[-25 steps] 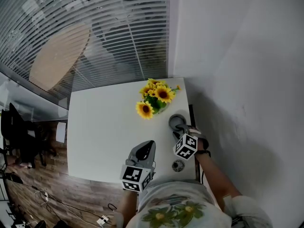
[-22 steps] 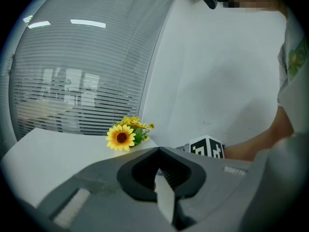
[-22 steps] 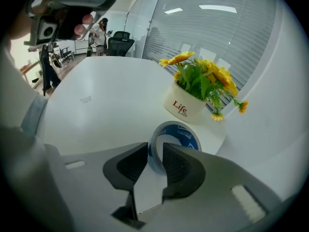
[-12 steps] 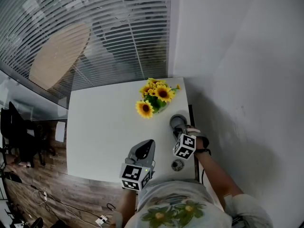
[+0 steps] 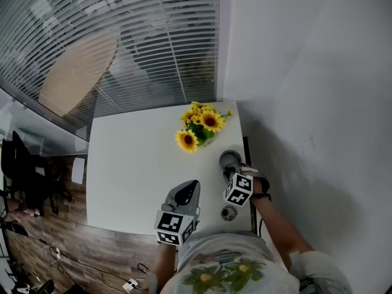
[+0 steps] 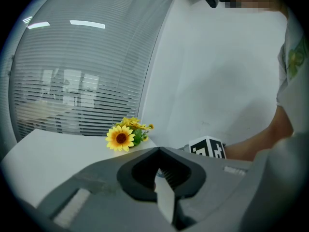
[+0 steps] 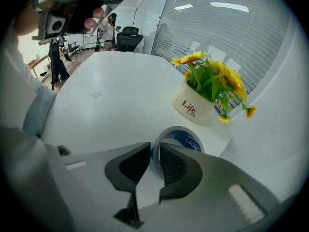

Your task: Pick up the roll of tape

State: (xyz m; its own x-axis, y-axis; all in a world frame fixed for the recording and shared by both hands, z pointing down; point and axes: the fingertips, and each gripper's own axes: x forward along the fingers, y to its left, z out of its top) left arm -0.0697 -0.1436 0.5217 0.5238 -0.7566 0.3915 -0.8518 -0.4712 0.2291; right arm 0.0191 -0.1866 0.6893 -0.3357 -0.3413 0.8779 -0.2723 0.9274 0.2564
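Observation:
The roll of tape [image 5: 229, 158], clear with a blue-printed core, lies flat near the white table's right edge. In the right gripper view the roll of tape [image 7: 186, 138] sits just ahead of the jaws. My right gripper [image 5: 233, 169] points steeply down onto it. Its jaws have just been closing, and my right gripper [image 7: 155, 151] now has the roll's near wall pinched between its pads. My left gripper [image 5: 188, 187] hovers over the table's front edge, shut on nothing; in its own view the left gripper [image 6: 159, 151] shows its tips meeting.
A white pot of sunflowers [image 5: 199, 127] stands just beyond the tape, and the same sunflower pot [image 7: 195, 103] is close in the right gripper view. A small round metal thing [image 5: 229, 213] lies by the front right corner. The wall runs along the table [image 5: 128, 164] on the right.
The right gripper has shifted slightly over the tape and rolled a little. The left gripper has kept still.

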